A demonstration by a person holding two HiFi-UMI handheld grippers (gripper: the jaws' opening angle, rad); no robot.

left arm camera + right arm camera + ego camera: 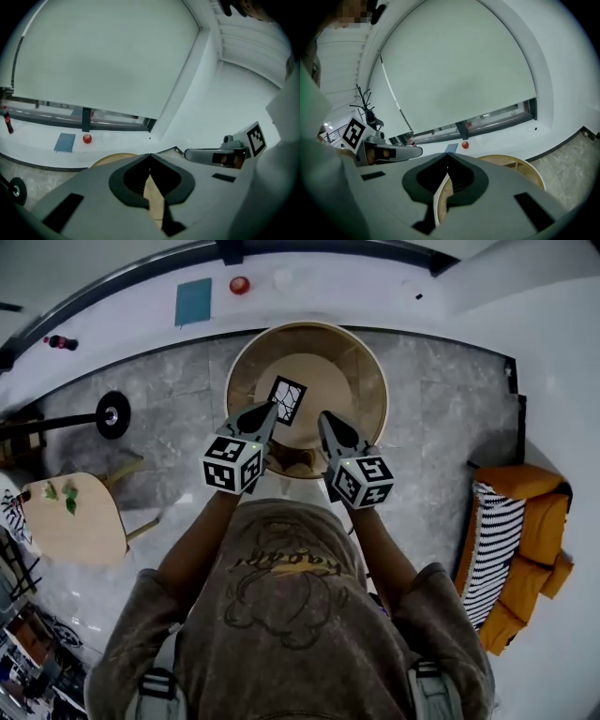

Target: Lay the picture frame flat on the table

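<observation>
Apparently near completion: the picture frame (286, 399) shows its full face upward on the round counter (370, 362), though whether it lies fully flat is unclear. The left tool (269, 411), clenched and empty, sits just beside the frame's edge. The right tool (324, 417) is likewise clenched and empty.

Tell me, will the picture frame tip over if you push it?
Probably: the frame seems thin and propped up on the table, so a nudge near its top should tip it. It looks stiff and likely light. The front may be glass, so go gently.
</observation>
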